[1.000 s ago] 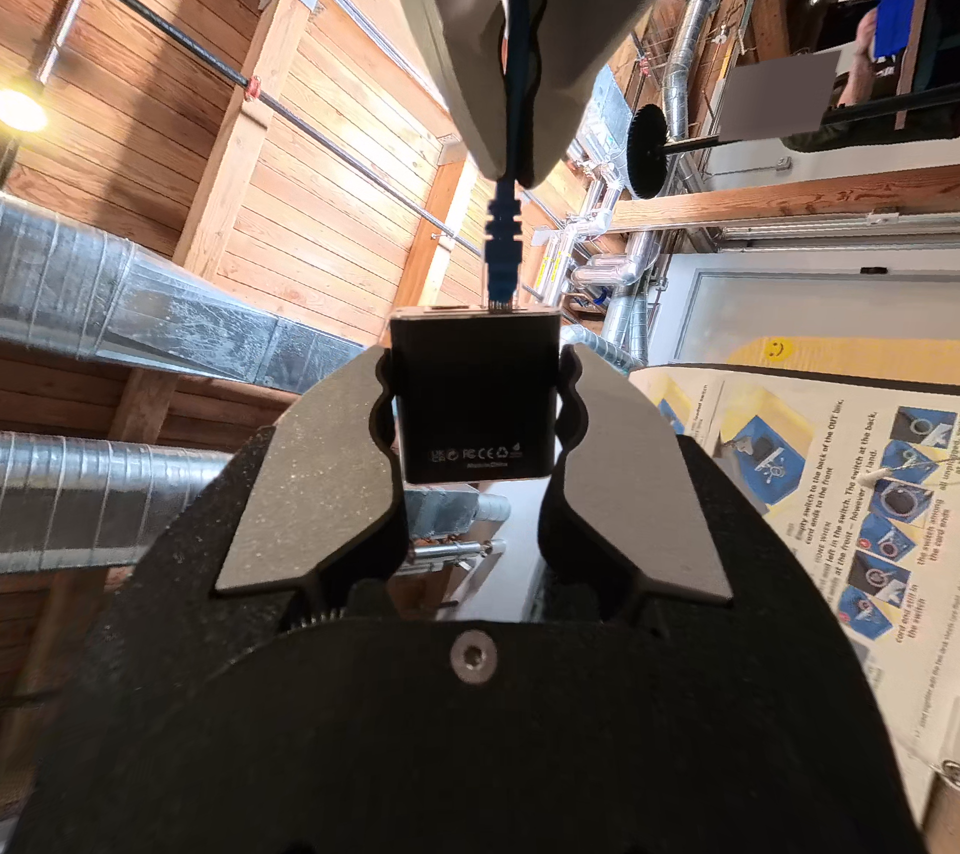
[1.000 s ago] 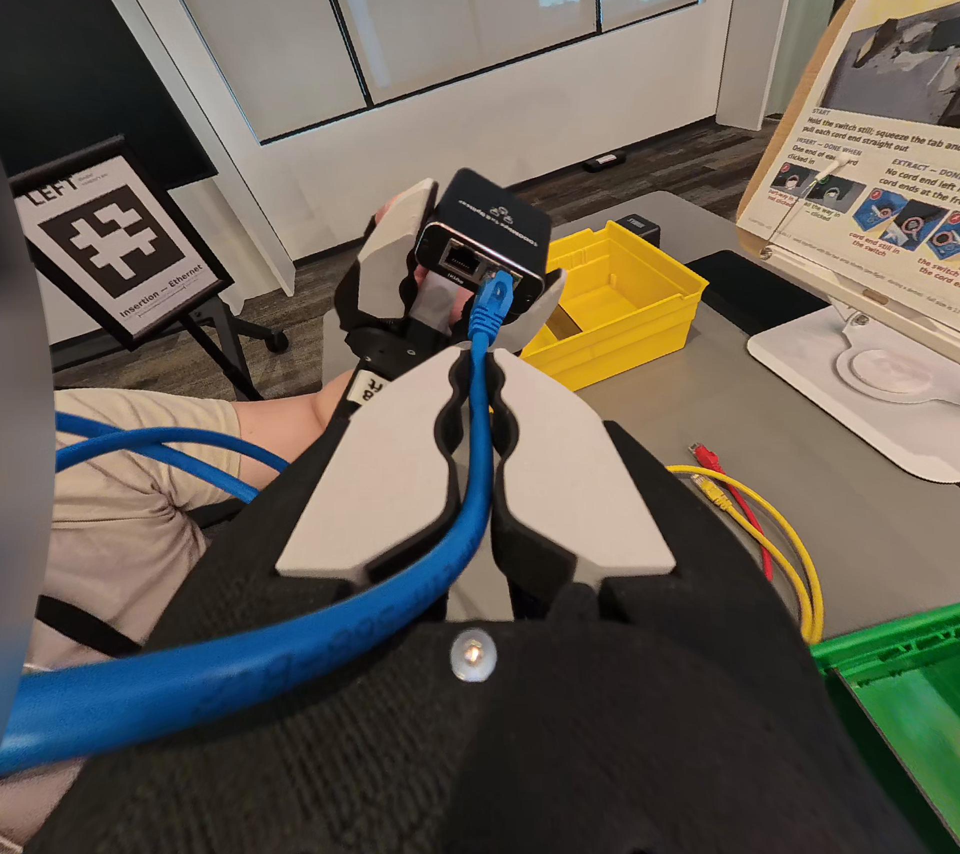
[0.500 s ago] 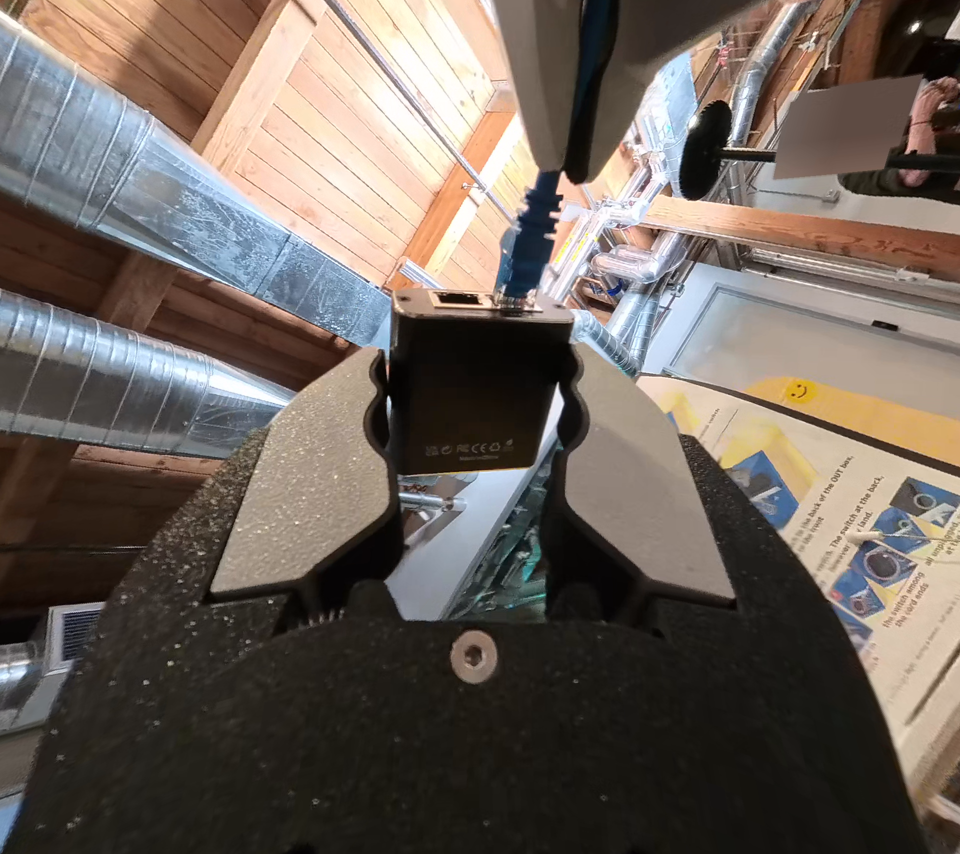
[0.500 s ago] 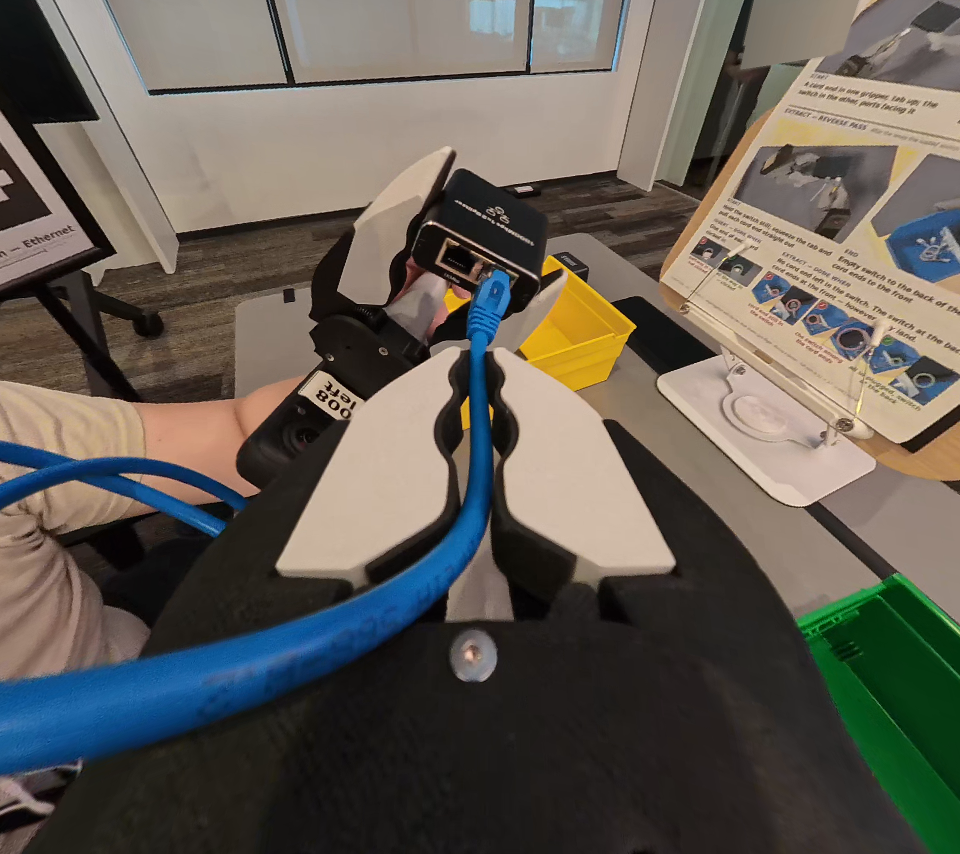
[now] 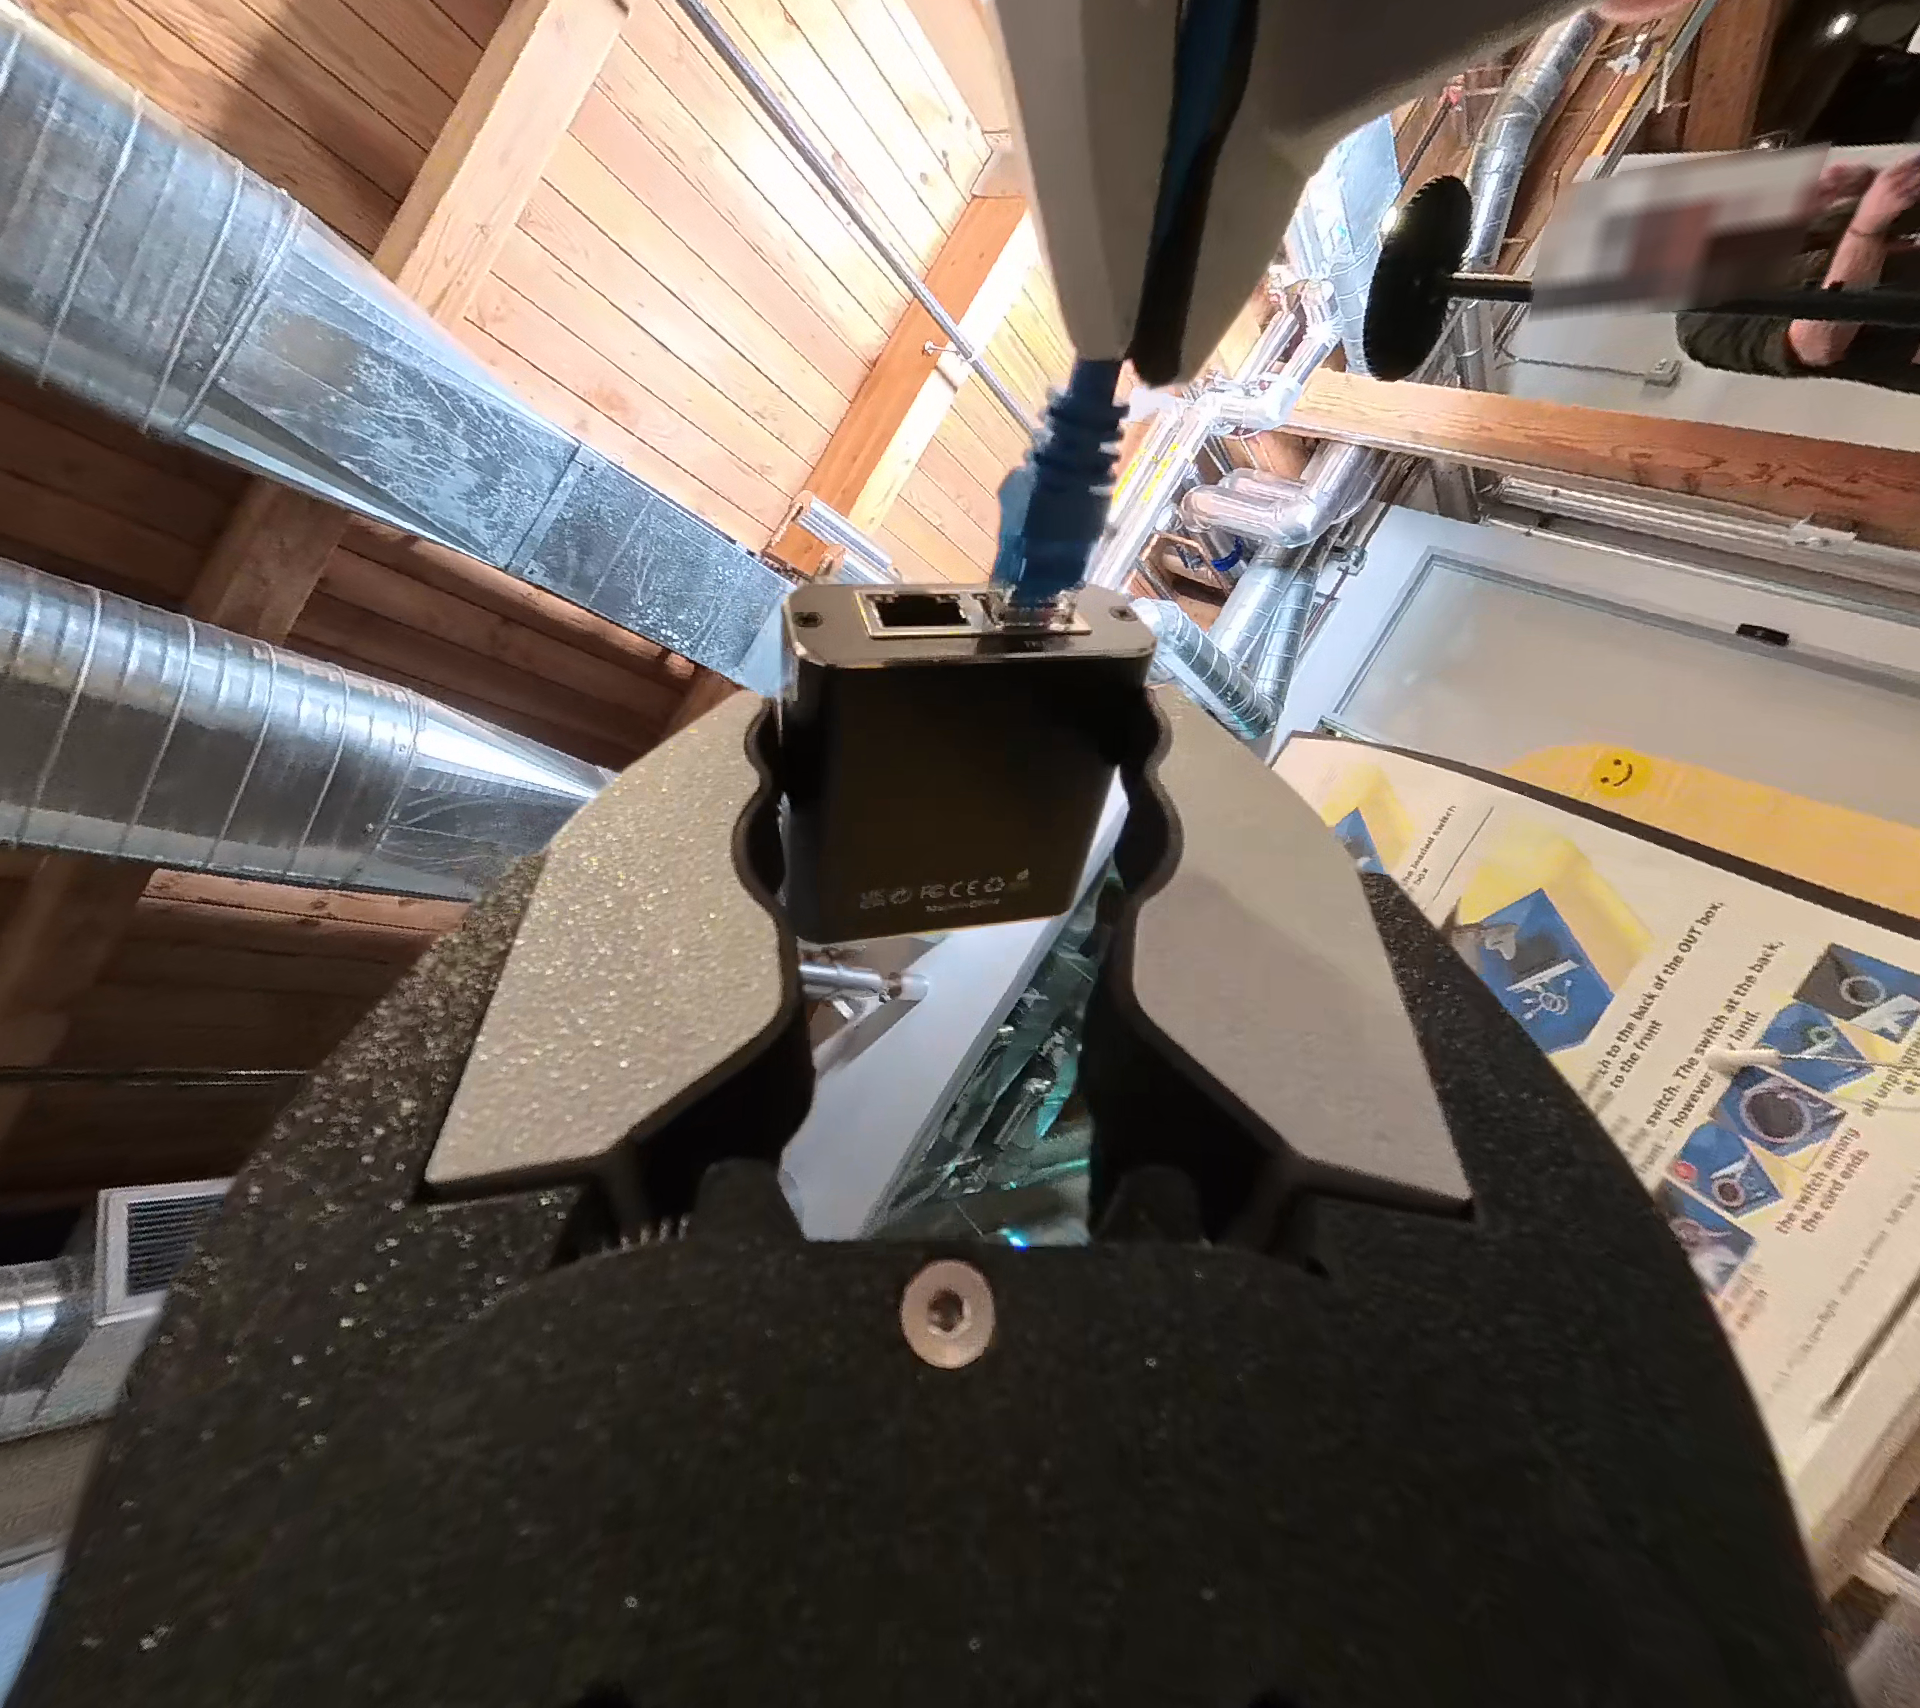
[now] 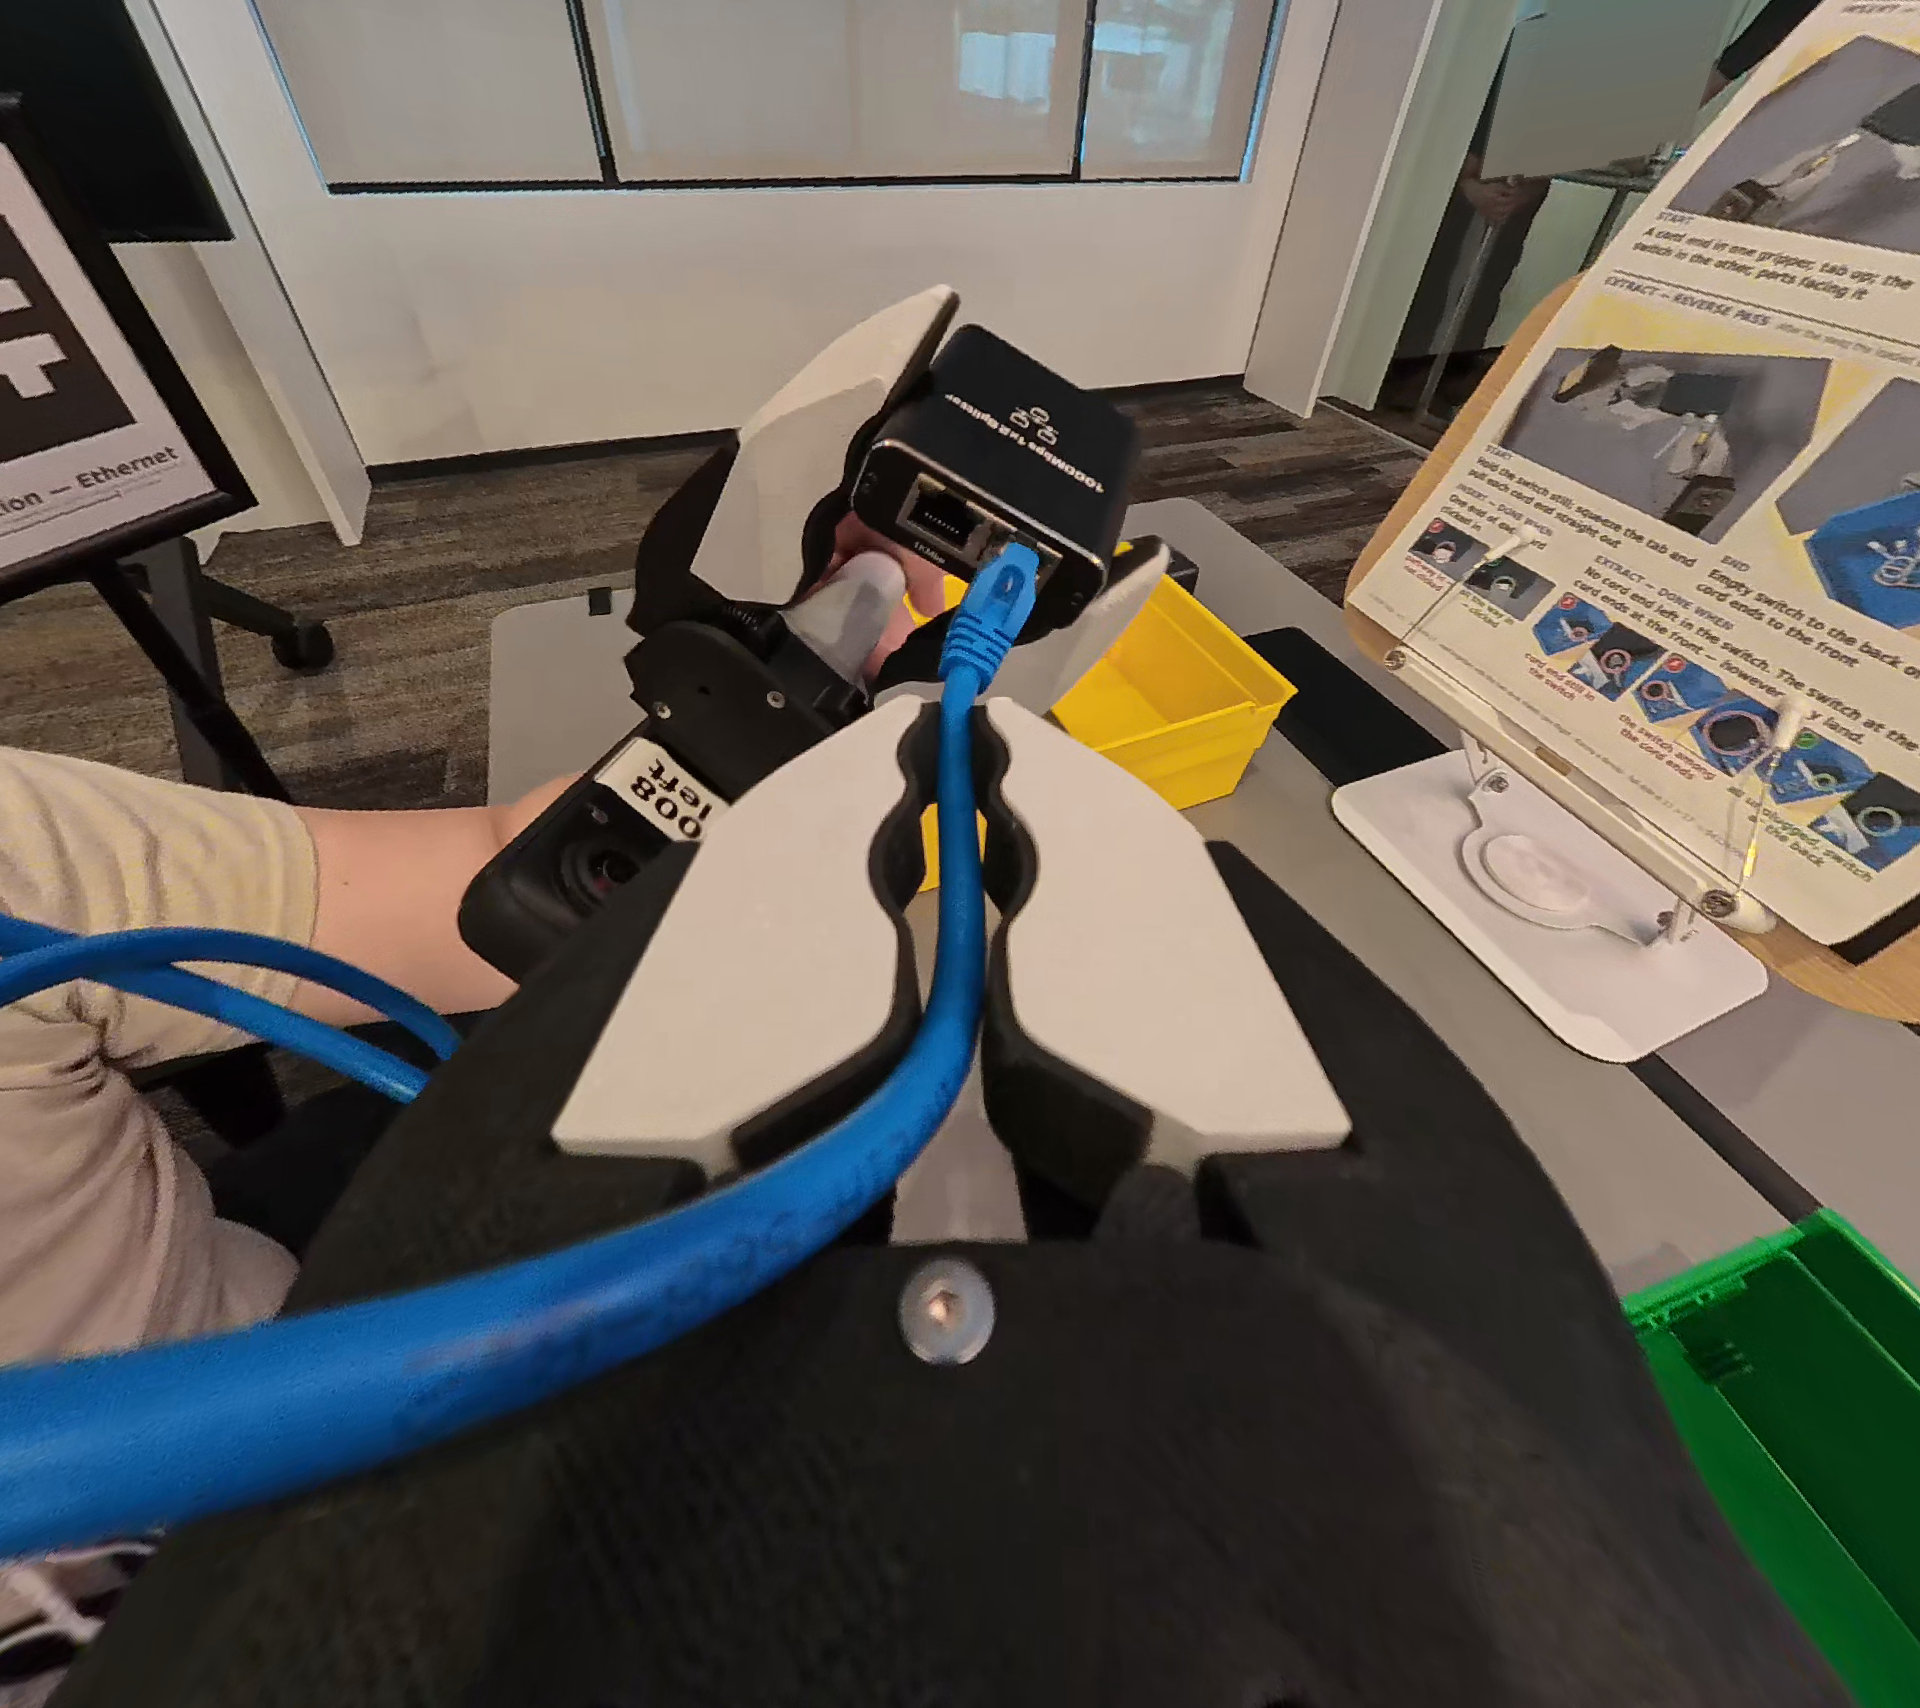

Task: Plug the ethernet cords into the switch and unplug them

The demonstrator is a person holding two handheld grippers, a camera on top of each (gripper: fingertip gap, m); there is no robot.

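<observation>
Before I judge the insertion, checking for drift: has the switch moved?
Yes: the switch has shifted right against the yellow bin, now covering more of it.

sitting between left gripper [image 5: 961, 749] fingers: switch [image 5: 951, 785]; reaching into its right port from right gripper [image 6: 951, 723]: cord [image 6: 961, 827]; lying behind on table [image 6: 1455, 1087]: bin [image 6: 1174, 702].

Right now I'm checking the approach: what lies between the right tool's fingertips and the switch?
Only the blue ethernet cord's booted plug, reaching the switch's right-hand port; the right wrist view shows it.
</observation>
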